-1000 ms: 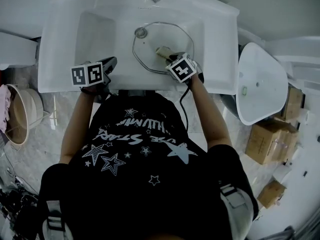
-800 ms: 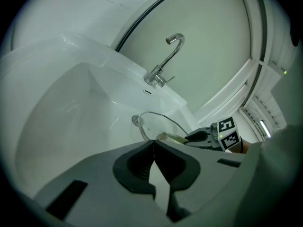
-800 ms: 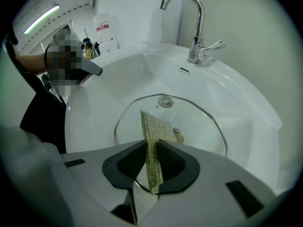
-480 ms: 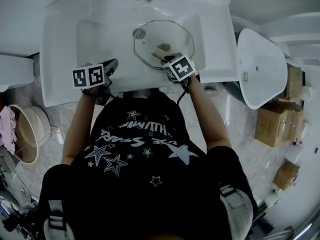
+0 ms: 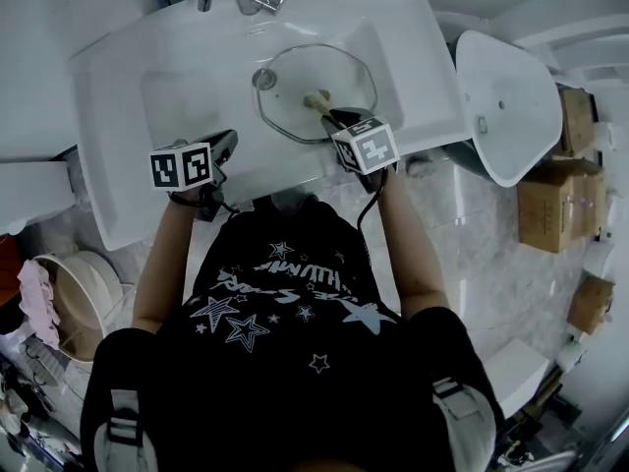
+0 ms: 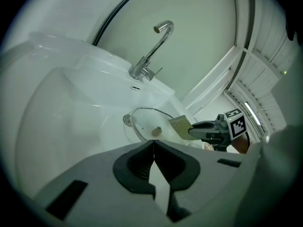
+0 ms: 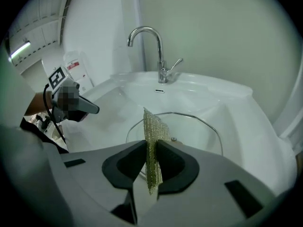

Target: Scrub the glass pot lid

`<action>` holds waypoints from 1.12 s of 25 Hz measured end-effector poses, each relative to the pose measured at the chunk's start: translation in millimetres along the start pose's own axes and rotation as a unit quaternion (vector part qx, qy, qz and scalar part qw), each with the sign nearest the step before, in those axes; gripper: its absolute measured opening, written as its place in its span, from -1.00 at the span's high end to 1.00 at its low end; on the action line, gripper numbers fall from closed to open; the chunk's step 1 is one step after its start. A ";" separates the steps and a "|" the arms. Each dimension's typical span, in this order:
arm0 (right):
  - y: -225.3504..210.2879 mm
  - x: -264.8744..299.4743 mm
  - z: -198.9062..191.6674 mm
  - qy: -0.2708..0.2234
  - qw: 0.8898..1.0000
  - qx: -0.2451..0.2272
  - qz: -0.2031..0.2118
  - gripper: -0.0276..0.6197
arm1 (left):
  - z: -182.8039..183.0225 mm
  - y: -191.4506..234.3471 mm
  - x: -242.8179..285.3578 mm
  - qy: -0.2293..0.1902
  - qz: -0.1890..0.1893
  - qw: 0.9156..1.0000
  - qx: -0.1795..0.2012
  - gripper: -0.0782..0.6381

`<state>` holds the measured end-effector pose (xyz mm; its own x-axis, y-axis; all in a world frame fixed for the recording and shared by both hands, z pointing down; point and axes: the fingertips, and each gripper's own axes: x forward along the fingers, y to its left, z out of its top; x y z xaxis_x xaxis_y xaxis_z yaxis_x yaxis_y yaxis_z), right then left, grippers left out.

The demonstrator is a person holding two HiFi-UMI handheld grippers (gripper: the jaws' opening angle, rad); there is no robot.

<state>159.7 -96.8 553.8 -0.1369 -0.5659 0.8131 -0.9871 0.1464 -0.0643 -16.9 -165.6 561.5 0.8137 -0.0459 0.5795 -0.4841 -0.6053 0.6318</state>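
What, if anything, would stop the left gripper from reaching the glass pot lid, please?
Probably yes: the left gripper, shut and empty, sits at the sink's front edge, only bare basin between it and the lid. The right gripper's pad covers just the lid's middle.

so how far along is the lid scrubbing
Set up: the glass pot lid lies in the sink; the right gripper is shut on the scouring pad. In hand: the pad is at the lid near its knob. Left: the scrubbing; the left gripper, shut and empty, isn't steadying the lid.
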 end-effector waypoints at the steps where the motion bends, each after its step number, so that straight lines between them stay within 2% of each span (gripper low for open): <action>1: -1.8 -2.7 1.2 -0.010 1.000 0.009 -0.004 0.69 | 3.0 -1.1 2.2 0.000 -0.002 1.000 0.004 0.76; 9: -7.1 -28.5 4.1 -0.091 0.994 0.062 -0.023 0.70 | 12.7 -28.4 12.0 0.001 -0.020 0.999 0.037 0.76; 15: 2.9 -69.6 0.9 -0.158 0.983 0.082 -0.038 0.71 | -1.8 -62.4 -2.9 -0.005 -0.022 0.998 0.063 0.76; 20: 26.0 -105.4 -13.3 -0.186 0.978 0.083 -0.045 0.72 | -31.7 -91.0 -23.4 -0.002 -0.033 0.996 0.083 0.76; 28: 69.1 -141.7 -47.8 -0.197 0.976 0.082 -0.041 0.72 | -75.3 -120.0 -55.9 -0.016 -0.039 0.995 0.094 0.76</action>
<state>114.9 32.3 461.8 -0.0458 -0.8436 0.5351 -0.9915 -0.0267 -0.1271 -28.5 -30.5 492.0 0.8573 -0.0167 0.5146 -0.3535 -0.7457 0.5648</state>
